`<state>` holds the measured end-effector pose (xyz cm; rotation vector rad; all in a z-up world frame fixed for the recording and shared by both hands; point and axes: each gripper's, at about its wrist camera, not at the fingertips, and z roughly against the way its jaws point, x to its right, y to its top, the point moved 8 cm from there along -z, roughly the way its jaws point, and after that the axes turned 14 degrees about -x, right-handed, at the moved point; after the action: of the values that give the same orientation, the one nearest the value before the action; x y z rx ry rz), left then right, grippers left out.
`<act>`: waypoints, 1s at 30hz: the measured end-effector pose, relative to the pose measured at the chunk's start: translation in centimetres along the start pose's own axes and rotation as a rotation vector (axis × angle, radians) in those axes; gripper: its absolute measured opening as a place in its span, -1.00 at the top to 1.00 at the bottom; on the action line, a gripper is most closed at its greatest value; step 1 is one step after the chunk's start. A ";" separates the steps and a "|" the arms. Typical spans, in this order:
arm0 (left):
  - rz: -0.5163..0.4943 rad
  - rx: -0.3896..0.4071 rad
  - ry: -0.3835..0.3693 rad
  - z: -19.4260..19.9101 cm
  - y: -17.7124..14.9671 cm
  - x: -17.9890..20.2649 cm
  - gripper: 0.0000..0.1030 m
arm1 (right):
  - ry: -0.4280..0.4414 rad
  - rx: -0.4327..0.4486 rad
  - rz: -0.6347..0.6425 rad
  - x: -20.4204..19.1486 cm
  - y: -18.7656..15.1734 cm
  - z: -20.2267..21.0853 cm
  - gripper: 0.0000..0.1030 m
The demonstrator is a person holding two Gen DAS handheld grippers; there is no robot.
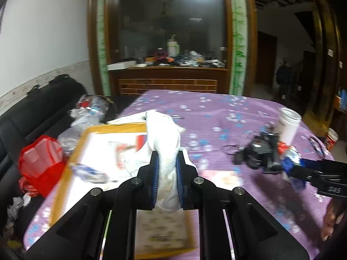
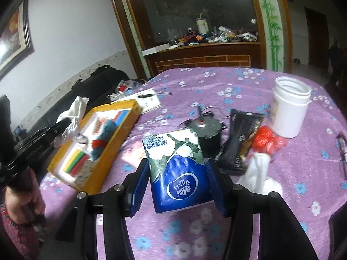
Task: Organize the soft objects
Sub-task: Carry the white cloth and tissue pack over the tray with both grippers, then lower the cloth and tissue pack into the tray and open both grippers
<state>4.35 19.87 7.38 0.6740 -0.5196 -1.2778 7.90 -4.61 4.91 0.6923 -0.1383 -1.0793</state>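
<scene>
My left gripper (image 1: 167, 162) is shut on a white cloth (image 1: 164, 138) and holds it above the yellow-rimmed box (image 1: 71, 151). In the right wrist view the same cloth (image 2: 74, 112) hangs from the left gripper (image 2: 65, 125) beside the box (image 2: 117, 127). My right gripper (image 2: 176, 166) is shut on a blue Vinda tissue pack (image 2: 176, 169), held over the purple flowered tablecloth (image 2: 238, 82). The right gripper also shows at the right of the left wrist view (image 1: 290, 166). The box holds a blue-and-red soft item (image 2: 104, 136) and coloured strips (image 2: 76, 160).
On the table stand a white open jar (image 2: 290, 108), a dark round motor (image 2: 203, 132), a black packet (image 2: 240, 138), a red plastic scrap (image 2: 266, 140) and a white cloth (image 2: 258, 173). A notepad with pens (image 2: 149, 99) lies behind the box. A black sofa with bags (image 1: 41, 158) is left.
</scene>
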 end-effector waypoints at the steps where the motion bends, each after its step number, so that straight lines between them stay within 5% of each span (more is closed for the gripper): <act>1: 0.012 -0.012 -0.003 -0.2 0.0 -1.3 0.77 | 0.005 -0.010 0.003 -0.5 -0.1 -0.2 -0.05; 8: 0.101 -0.113 -0.061 -3.5 0.4 -7.6 0.77 | 0.118 -0.084 0.074 -8.5 1.1 -1.6 -0.04; 17: 0.143 -0.256 -0.149 -9.2 -0.1 -10.0 0.77 | 0.152 -0.176 0.125 -17.0 3.4 -7.6 -0.04; 30: 0.146 -0.297 -0.233 -11.3 -1.1 -9.4 0.75 | 0.106 -0.247 0.113 -18.8 3.6 -14.8 -0.05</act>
<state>9.37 30.77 -1.23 0.2359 -0.5443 -1.2696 7.86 18.95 -0.41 0.5110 0.0465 -0.9305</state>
